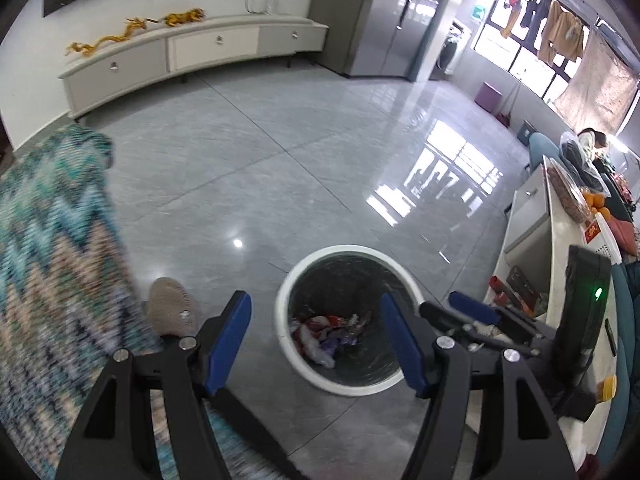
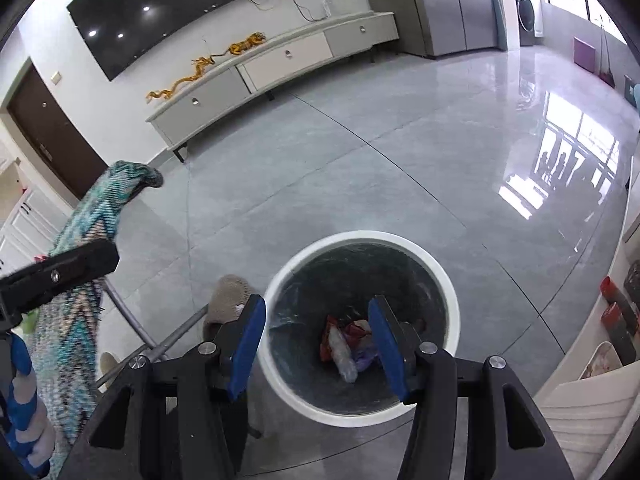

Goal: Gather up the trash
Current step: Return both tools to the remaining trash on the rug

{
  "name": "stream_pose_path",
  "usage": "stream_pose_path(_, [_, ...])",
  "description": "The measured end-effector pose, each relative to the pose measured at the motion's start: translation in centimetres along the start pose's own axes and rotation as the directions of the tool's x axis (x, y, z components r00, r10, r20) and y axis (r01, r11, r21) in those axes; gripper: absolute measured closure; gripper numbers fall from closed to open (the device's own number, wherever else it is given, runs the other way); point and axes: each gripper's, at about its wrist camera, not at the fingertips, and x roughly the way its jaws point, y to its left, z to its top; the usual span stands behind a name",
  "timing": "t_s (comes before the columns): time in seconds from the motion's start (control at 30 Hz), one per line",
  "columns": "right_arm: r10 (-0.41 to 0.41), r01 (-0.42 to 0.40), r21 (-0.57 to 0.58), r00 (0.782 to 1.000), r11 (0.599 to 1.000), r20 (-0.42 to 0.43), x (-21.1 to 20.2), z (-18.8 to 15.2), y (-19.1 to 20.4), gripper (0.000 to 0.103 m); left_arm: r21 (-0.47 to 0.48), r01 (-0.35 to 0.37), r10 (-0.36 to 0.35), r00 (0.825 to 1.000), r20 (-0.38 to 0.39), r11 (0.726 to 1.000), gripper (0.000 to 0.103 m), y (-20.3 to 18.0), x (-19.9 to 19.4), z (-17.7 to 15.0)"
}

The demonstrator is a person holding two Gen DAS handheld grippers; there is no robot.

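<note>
White-rimmed trash bin (image 2: 448, 280): stands on the grey tiled floor (image 2: 360, 160)
Crumpled wrappers (image 2: 344, 344): at the bin's bottom
Left hand-held gripper (image 1: 316, 340): spread, empty, above the bin
Right hand-held gripper (image 2: 318, 346): spread, empty, over the bin

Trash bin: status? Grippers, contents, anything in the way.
Left gripper and right gripper: jaws open, empty, above the trash bin. Crumpled wrappers lie at its bottom. Slipper sits on the floor beside the bin, not blocking.

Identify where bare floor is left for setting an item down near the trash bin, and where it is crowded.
Free: grey tile floor between the white-rimmed trash bin and the TV cabinet. Crowded: the bin's left, with a slipper, zigzag blanket and metal legs; its right, the white table.
</note>
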Motion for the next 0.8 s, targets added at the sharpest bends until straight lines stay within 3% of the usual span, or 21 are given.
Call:
stream_pose_path(0.4, [0.105,-0.097,-0.136,0.993,0.986,0.052,-3.5,-0.4,9.9,0.051,-0.126,-0.110,0.126,0.985,0.122,0.986,0.037,9.0,-10.0,-5.1])
stream_pose_path(0.8, [0.219,-0.200,-0.330,0.975,0.922,0.021,-4.2,-1.4,22.0,0.051,-0.330,-0.216,0.290,0.937,0.195,0.919,0.037,19.6,-18.6,-10.5])
